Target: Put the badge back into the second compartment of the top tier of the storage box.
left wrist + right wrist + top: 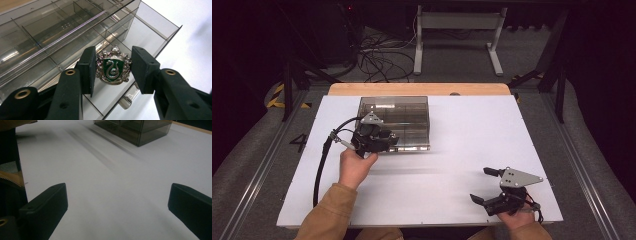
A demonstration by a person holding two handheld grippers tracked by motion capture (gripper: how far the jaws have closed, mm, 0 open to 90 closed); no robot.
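A wide white bench (pixel 452 165) with a pale wooden strip along its far edge carries everything here. On its far left part stands a smoky grey transparent plastic organiser box (pixel 404 114), divided by thin clear walls into many small compartments; in the left gripper view (pixel 45 37) a shallow drawer of it stands pulled out toward the camera, with a small clear knob on its front. The right gripper view shows the box (pixel 140 130) well apart, across bare bench.

The person's left hand (pixel 354 167), in a tan sleeve, holds the left tool (pixel 384 141) at the near left corner of the box, a black cable looping back from it. In the left gripper view this tool (pixel 113 68) is clenched on a small silver-rimmed crest badge (pixel 113 67) with a green shield and a silver serpent on it; a jaw pad presses each side edge of the badge, which faces the camera upright. The badge hangs above the open drawer, over its near compartments; whether it touches the drawer I cannot tell.

The right tool (pixel 488 186) lies low at the near right of the bench, held by the right hand (pixel 517 217), its jaws spread wide with nothing between them, as the right gripper view (pixel 117 202) also shows.
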